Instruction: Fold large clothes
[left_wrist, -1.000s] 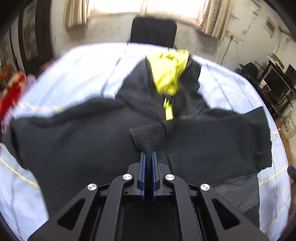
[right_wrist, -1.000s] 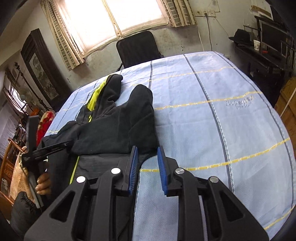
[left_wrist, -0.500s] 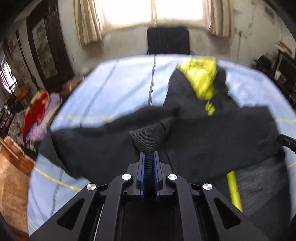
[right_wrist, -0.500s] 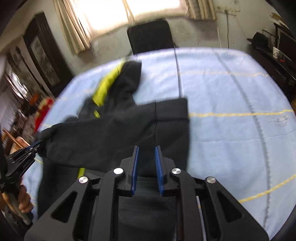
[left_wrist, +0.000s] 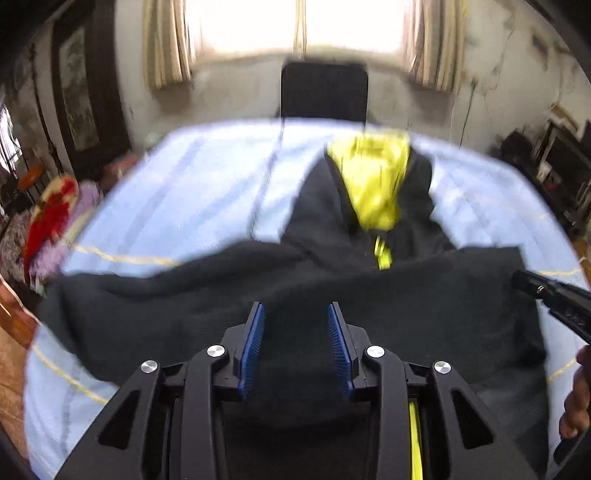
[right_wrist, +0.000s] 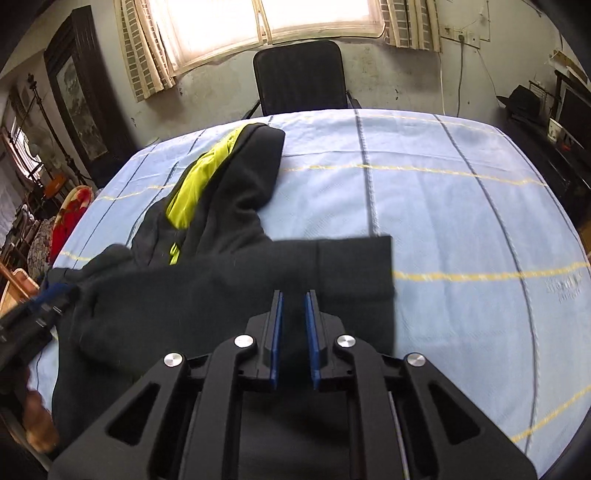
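Two claws on the black jacket (right_wrist: 207, 295): left claw (left_wrist: 295, 347) opening over the fabric, right claw (right_wrist: 294, 332) pinching the sleeve (right_wrist: 332, 266).

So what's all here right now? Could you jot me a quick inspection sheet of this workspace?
Surface: table under a light blue cloth with yellow and dark stripes.
Job's things: black jacket with yellow lining, sleeve folded across the body.
Clutter: nothing seen on the cloth.
Grippers: left gripper opening above the jacket, nothing pressed between its pads; right gripper narrowly closed over dark fabric, grip not clear.
Cables: wall cable hanging from a socket.
Surroundings: black chair, curtained window, framed picture.
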